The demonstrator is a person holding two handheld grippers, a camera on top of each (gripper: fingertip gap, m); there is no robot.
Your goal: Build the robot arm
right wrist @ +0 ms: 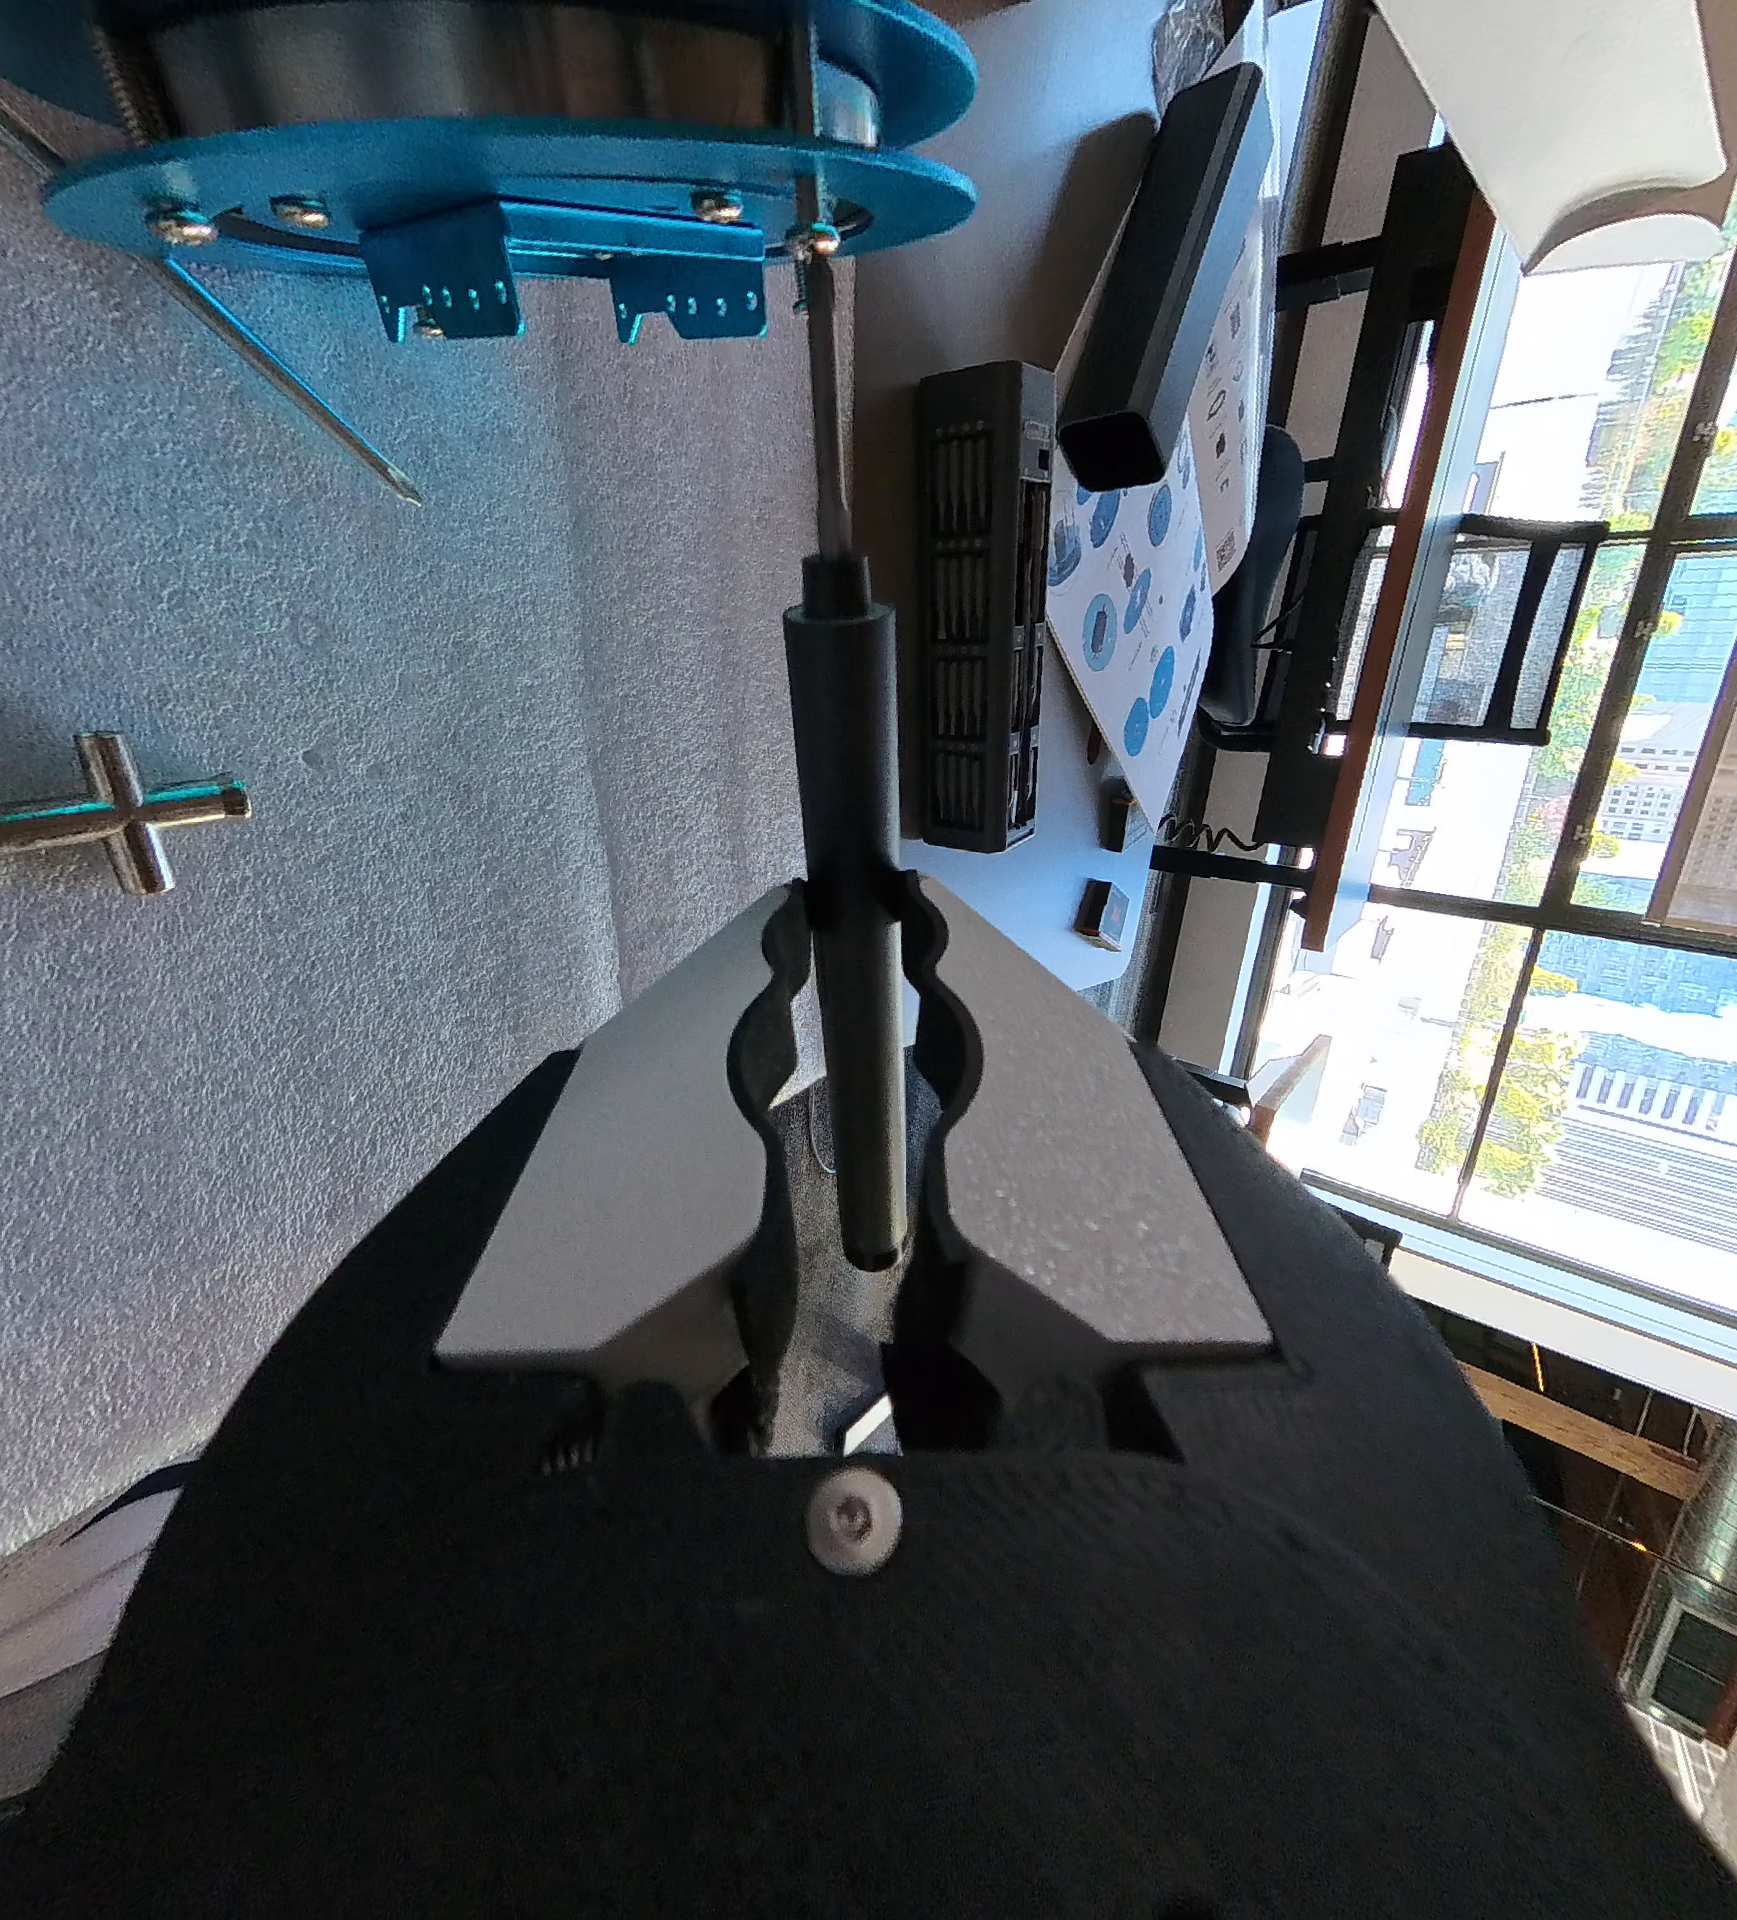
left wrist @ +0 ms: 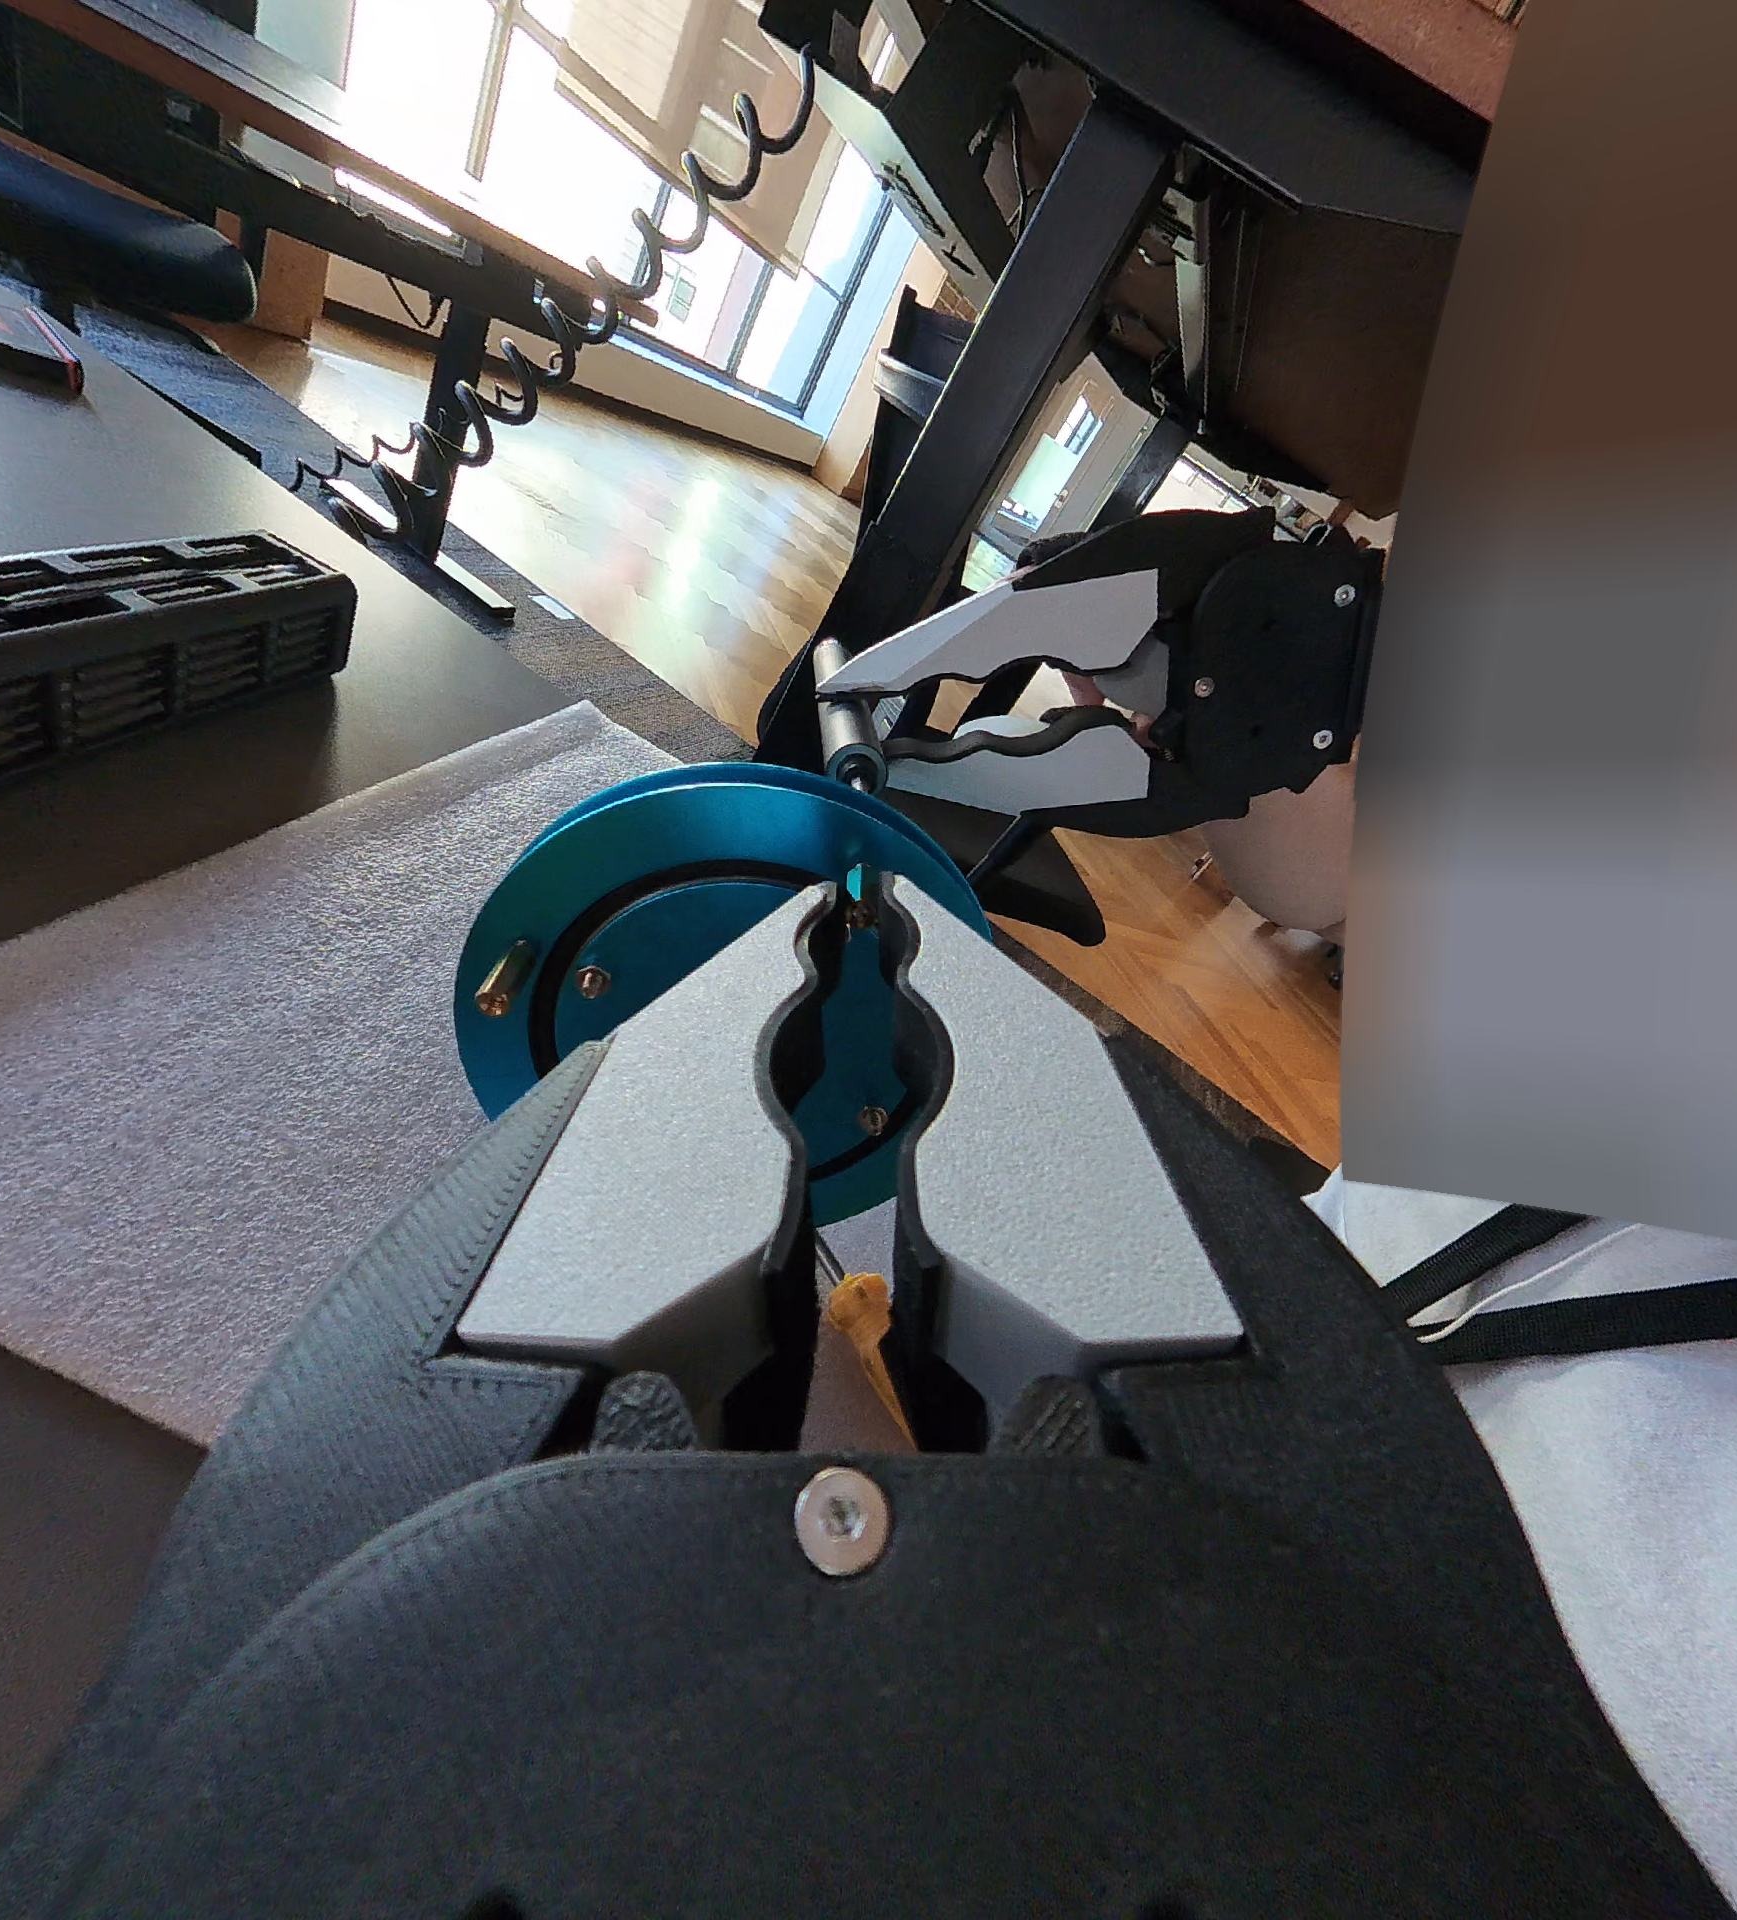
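Blue disc assembly (left wrist: 698, 935) stands on edge on the grey foam sheet (left wrist: 168, 1039), dead centre of the left wrist view, just past the left claw (left wrist: 859, 914) tips. Left claw is nearly closed, pinching a small part at the disc's rim at 12 o'clock from the claw body; exact contact is hard to make out. Brass standoff (left wrist: 502, 977) and small screws show on the disc face at 9 o'clock.

Right claw (right wrist: 848, 914) is clamped on a black screwdriver (right wrist: 843, 779). Its shaft runs to 12 o'clock in the right wrist view, and the tip meets a screw (right wrist: 820, 241) at the disc flange. In the left wrist view that same claw sits at 2 o'clock from the disc.

Two blue brackets (right wrist: 573, 281) hang off the flange. A metal cross wrench (right wrist: 121, 816) lies on the foam at 9 o'clock, apart from the disc.

Black bit case (right wrist: 983, 603) sits on the tabletop (left wrist: 64, 468) at 1 o'clock of the right view, a printed sheet (right wrist: 1144, 623) and a dark rectangular tube (right wrist: 1165, 281) beyond it.
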